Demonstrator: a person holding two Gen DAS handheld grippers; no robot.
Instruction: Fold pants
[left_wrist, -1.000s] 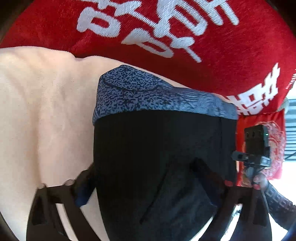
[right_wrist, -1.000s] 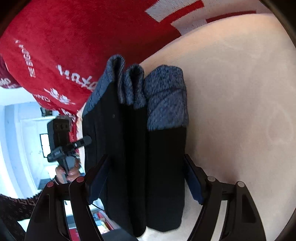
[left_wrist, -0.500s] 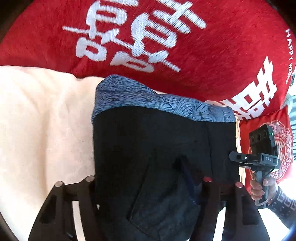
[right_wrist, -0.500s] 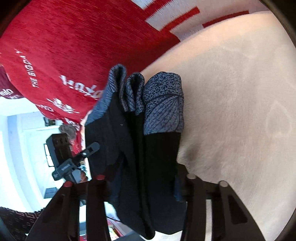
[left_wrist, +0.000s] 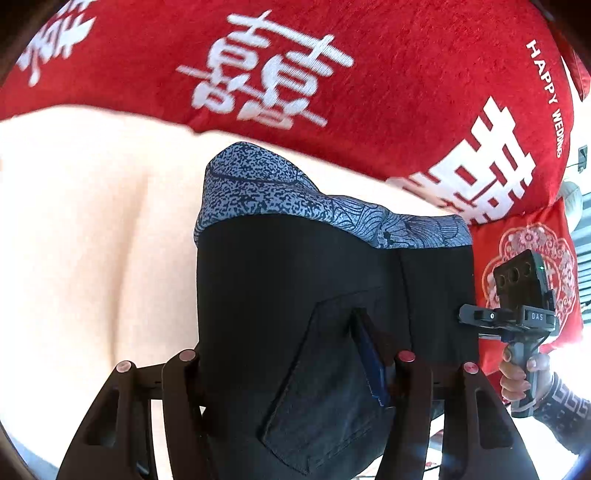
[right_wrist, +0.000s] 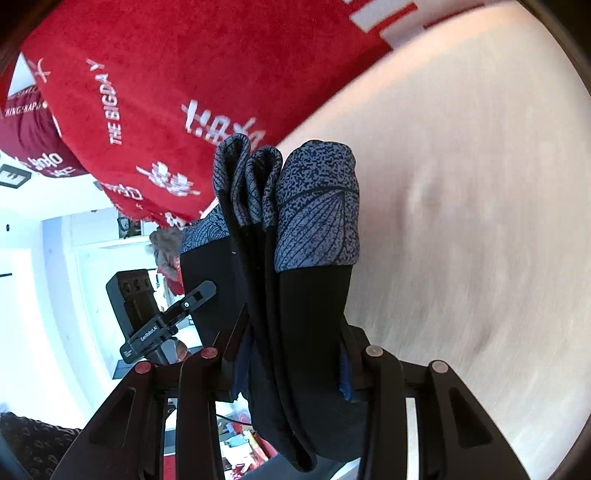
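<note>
The cream bed surface (left_wrist: 92, 240) fills the left half of the left wrist view and the right half of the right wrist view. A red blanket (left_wrist: 332, 74) with white characters spans the top of both frames.

The pants (left_wrist: 295, 302), black with a blue patterned band at the far end, hang in the centre of each view, lifted off the cream surface and already gathered into several layers; in the right wrist view three folded thicknesses stand side by side in the middle of the frame.

The left gripper (left_wrist: 291, 365), at the bottom centre of its frame, is clamped onto the black cloth near a pocket, its blue pad pressed into the fabric. The right gripper (right_wrist: 288, 369), at the bottom centre of its own frame, has its jaws closed around the stacked layers, with a blue pad showing on each side of the bundle.

The main risk, as I judge it, is the stack coming apart: if either grip loosens or one side is lowered before the other, inner layers could slide and the patterned edges would land uneven. Dragging the bundle across the soft surface could also roll the bottom layer under.
</note>
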